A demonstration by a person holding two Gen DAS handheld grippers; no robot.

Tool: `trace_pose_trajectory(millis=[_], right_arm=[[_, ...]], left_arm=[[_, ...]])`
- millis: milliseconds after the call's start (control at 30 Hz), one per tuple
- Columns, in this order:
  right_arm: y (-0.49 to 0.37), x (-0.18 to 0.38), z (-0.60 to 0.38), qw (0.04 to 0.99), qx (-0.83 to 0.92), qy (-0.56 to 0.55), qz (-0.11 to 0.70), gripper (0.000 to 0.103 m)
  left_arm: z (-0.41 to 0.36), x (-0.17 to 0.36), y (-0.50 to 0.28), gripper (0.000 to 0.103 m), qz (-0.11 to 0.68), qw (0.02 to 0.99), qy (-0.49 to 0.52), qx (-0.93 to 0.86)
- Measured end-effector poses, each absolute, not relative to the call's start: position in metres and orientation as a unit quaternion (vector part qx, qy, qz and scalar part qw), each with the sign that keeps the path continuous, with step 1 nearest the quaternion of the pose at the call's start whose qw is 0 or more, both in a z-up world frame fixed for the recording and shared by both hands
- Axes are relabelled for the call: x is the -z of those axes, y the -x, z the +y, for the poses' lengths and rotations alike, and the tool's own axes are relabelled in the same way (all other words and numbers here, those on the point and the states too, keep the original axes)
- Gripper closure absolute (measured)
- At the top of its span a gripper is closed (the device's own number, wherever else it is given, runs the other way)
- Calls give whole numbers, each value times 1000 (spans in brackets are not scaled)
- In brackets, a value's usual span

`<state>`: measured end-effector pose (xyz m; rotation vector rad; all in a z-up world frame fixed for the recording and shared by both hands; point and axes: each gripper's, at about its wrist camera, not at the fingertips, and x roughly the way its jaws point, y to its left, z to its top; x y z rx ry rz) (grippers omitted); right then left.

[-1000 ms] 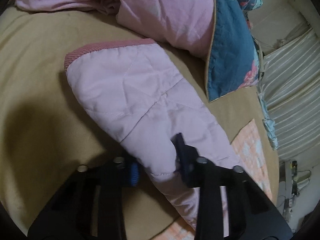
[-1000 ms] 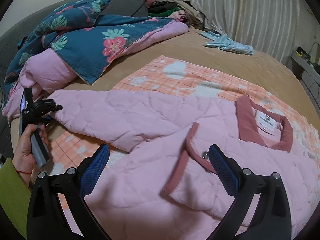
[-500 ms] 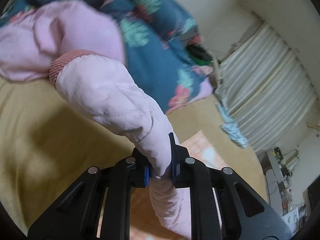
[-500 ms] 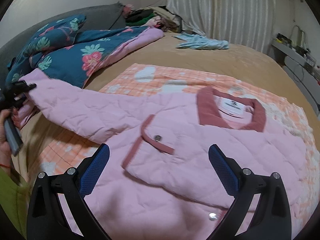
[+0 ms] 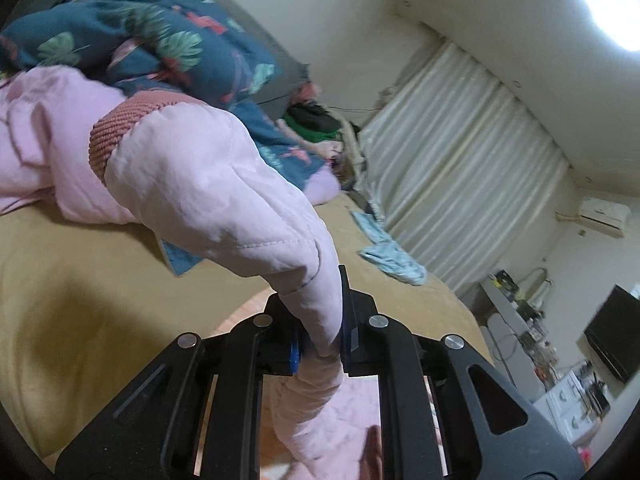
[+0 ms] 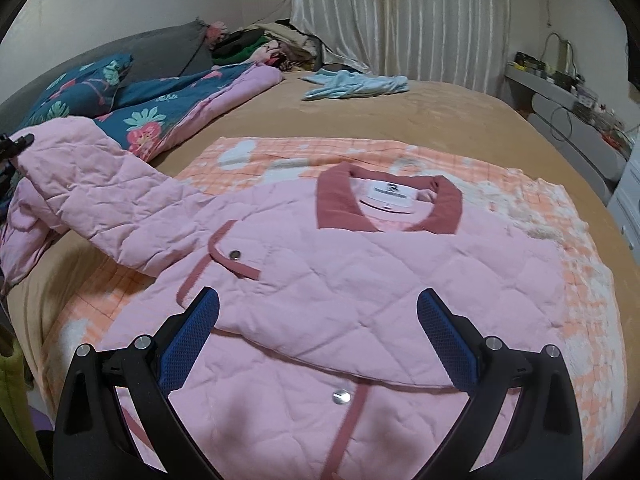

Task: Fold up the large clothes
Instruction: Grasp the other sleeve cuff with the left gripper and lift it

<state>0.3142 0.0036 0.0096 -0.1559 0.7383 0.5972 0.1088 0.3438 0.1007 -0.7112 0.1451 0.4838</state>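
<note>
A pink quilted jacket with a darker pink collar lies front-up on an orange checked blanket on the bed. Its left sleeve is raised off the bed toward the left edge of the right wrist view. My left gripper is shut on that sleeve, whose ribbed cuff droops over ahead of the fingers. My right gripper hovers open over the jacket's lower front with nothing between its blue pads.
A blue floral quilt and pink bedding are heaped at the bed's far left. A light blue garment lies near the curtain. A pile of clothes sits at the head; a cluttered shelf is on the right.
My left gripper closed on the sleeve and lifted it off the bed. The right gripper swung rightward over the jacket, bringing the collar into the middle of its view.
</note>
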Motion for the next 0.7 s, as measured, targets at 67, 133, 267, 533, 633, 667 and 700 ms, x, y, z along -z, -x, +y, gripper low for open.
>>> trace_pose_trajectory(millis=[67,133,267,533,633,667,700], right_arm=[[-313,-9,-3,888,-283,74,355,4],[-312,-8,-12,889,-279,75,354,4],[-311,-6,-30,893,-272,71,352,4],[-308,5,-54,897,-260,80,349,4],[-310,9,-60,897,-257,85,350,4],[-311,10,-62,897,-256,84,350,4],[-312,10,-64,898,-255,83,349,4]], left_arm=[[333,-108,-113,96,67,913,339,-219],[325,-115,-117,96,64,919,332,-204],[299,-128,-125,96,60,933,310,-173],[264,-140,-142,96,66,948,285,-127],[254,-141,-146,96,69,951,277,-118],[252,-142,-148,96,70,952,274,-116],[248,-142,-151,96,72,954,271,-111]])
